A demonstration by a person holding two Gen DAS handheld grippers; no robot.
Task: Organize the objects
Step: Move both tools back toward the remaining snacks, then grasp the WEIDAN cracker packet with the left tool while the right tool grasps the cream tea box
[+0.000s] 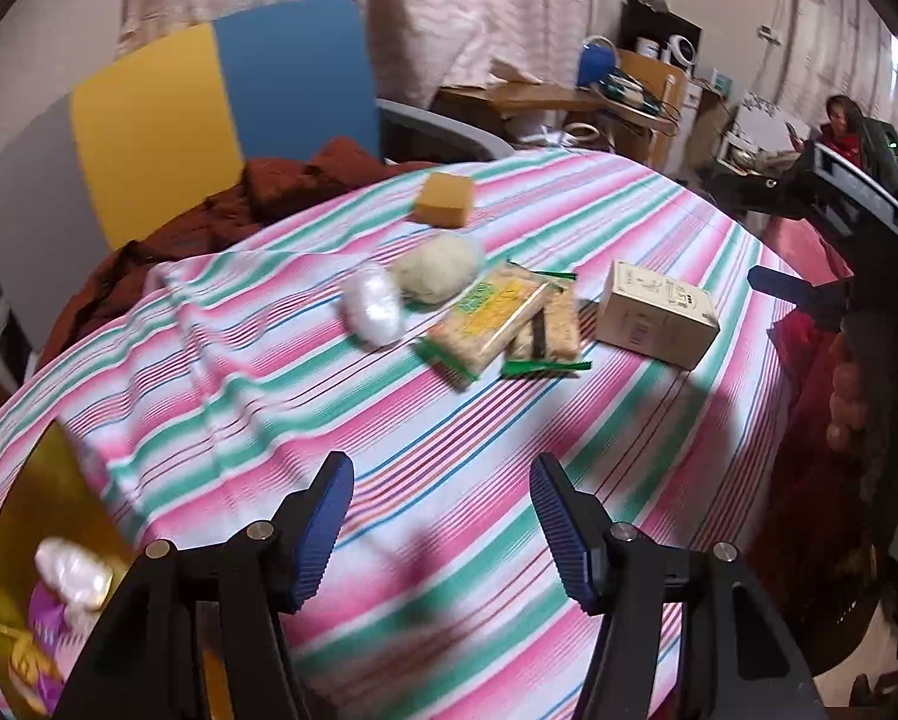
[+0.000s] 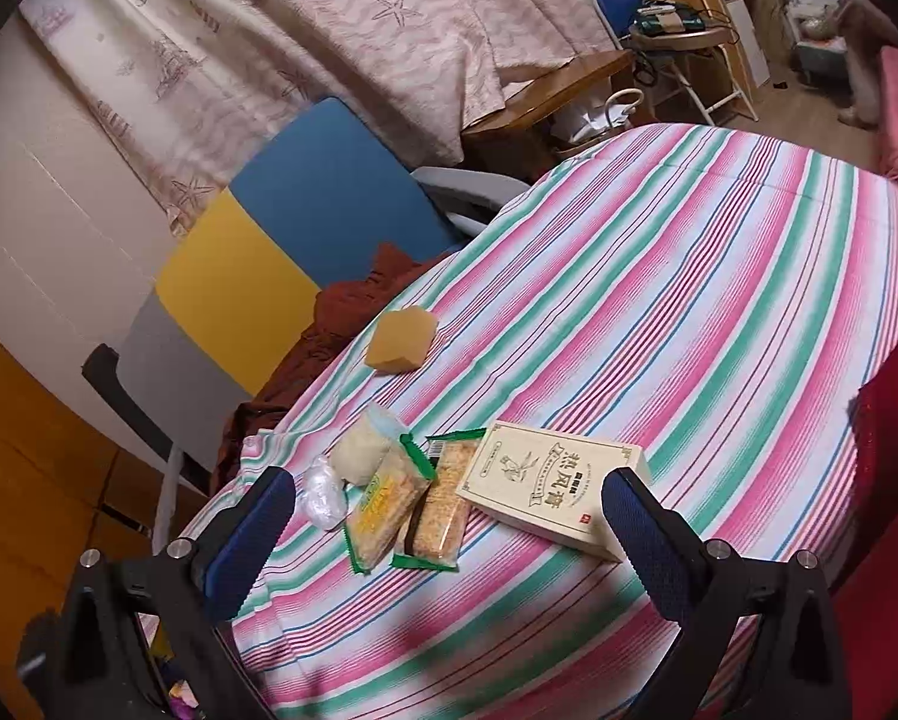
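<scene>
Several items lie in a cluster on the striped tablecloth [image 1: 509, 420]: an orange block [image 1: 443, 199], a pale fuzzy ball [image 1: 437, 267], a clear-wrapped white lump [image 1: 374, 306], two green-edged snack packs [image 1: 491, 318] [image 1: 548, 330] and a beige box [image 1: 656, 312]. My left gripper [image 1: 443, 480] hovers open over bare cloth, short of the cluster, holding nothing. In the right wrist view, my right gripper [image 2: 449, 486] is open and empty, above the snack packs [image 2: 386, 504] [image 2: 443, 516], the box [image 2: 554, 483], the ball [image 2: 362, 450], the lump [image 2: 324, 495] and the block [image 2: 402, 341].
A gold container [image 1: 41, 498] with a wrapped item [image 1: 71, 576] sits at the lower left. Behind the table stands a blue, yellow and grey chair [image 1: 209, 102] draped with rust cloth [image 1: 281, 186]. A wooden side table [image 2: 545, 96] is beyond. A seated person [image 1: 842, 126] is far right.
</scene>
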